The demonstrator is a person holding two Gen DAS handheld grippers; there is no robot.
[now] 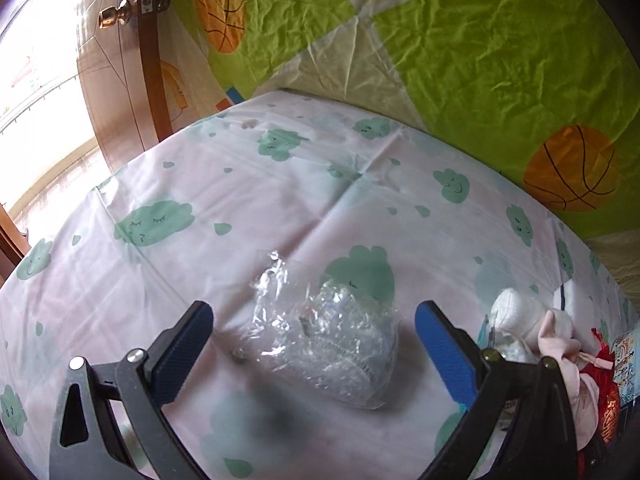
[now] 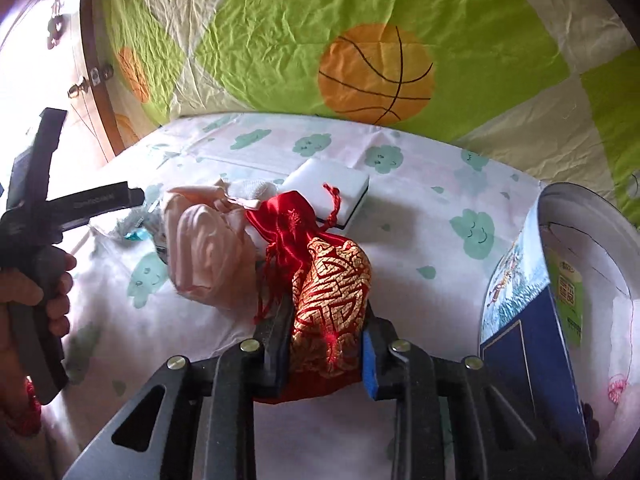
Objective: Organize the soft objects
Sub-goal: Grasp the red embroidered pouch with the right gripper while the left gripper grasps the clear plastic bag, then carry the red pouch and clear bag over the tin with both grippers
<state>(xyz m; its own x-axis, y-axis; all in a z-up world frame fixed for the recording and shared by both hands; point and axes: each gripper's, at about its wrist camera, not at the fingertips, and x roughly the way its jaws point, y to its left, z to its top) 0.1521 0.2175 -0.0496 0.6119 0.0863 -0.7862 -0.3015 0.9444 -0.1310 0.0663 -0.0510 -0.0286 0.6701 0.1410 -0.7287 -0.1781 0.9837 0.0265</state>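
Now R claw (image 2: 326,354) clamped on red pouch (image 2: 330,292), L claw (image 1: 314,322) spread wide over plastic bag (image 1: 320,336).

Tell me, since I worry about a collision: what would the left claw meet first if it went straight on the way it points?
The left claw is open, and the clear plastic bag lies right between its fingers on the cloud-print sheet. It would likely meet that bag first, though depth is hard to judge.

The left hand-held gripper (image 1: 314,332) hangs wide open over a clear plastic bag (image 1: 320,344) lying on the cloud-print counter (image 1: 240,184), fingers either side.
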